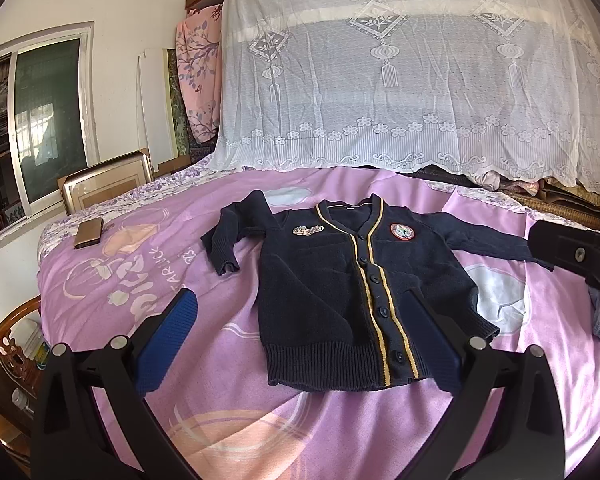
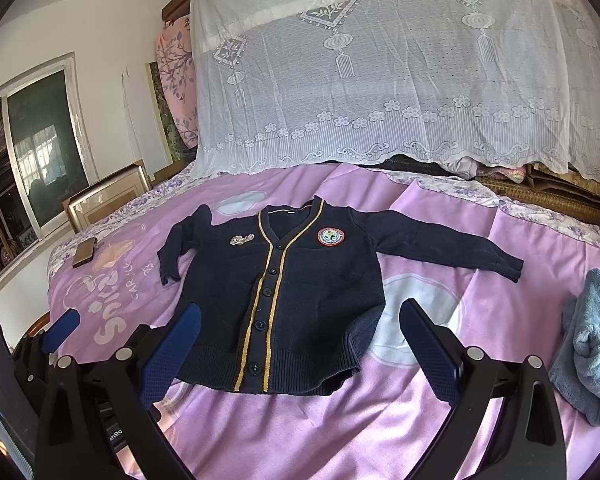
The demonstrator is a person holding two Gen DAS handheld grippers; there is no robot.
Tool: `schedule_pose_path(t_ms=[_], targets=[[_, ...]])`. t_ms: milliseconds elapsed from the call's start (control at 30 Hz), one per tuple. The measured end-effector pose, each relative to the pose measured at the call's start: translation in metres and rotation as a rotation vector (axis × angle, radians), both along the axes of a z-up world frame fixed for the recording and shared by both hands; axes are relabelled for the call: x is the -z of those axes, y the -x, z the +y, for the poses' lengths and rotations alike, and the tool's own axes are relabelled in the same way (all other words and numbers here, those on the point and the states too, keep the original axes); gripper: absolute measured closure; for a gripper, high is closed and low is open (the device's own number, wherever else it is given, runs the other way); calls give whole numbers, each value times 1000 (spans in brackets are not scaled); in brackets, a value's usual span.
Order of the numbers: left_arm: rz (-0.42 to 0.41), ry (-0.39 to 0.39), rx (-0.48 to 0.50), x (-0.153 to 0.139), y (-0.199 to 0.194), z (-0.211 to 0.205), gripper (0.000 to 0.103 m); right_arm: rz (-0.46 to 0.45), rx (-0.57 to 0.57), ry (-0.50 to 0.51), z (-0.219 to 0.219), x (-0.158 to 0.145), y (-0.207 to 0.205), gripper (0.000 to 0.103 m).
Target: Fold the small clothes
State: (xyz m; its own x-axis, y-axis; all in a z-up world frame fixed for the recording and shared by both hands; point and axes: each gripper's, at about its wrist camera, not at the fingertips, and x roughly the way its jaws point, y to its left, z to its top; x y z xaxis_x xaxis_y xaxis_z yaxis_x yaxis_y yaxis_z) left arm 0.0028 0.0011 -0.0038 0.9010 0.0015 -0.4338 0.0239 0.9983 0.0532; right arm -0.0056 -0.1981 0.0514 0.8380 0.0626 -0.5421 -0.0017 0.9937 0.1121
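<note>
A small navy cardigan with yellow trim and two chest badges lies flat, buttoned, on the pink bedspread. Its picture-left sleeve is bent back toward the body, and the other sleeve stretches out to the right. My left gripper hovers open over the cardigan's hem, holding nothing. In the right wrist view, the right gripper hangs open in front of the cardigan, its fingers either side of the hem and gripping nothing. The left gripper's blue pad shows at the far left there.
A brown phone lies on the bed's far left. A grey-blue fleece garment is heaped at the right edge. A lace-covered pile stands behind the bed, with a framed picture and a window on the left.
</note>
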Motion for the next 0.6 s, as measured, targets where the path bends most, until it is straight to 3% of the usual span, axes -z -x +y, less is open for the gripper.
schedule_pose_path(t_ms=[600], targets=[[-3,0,0,1,1,0,4,-5,-1,-3,2,1,0,3]])
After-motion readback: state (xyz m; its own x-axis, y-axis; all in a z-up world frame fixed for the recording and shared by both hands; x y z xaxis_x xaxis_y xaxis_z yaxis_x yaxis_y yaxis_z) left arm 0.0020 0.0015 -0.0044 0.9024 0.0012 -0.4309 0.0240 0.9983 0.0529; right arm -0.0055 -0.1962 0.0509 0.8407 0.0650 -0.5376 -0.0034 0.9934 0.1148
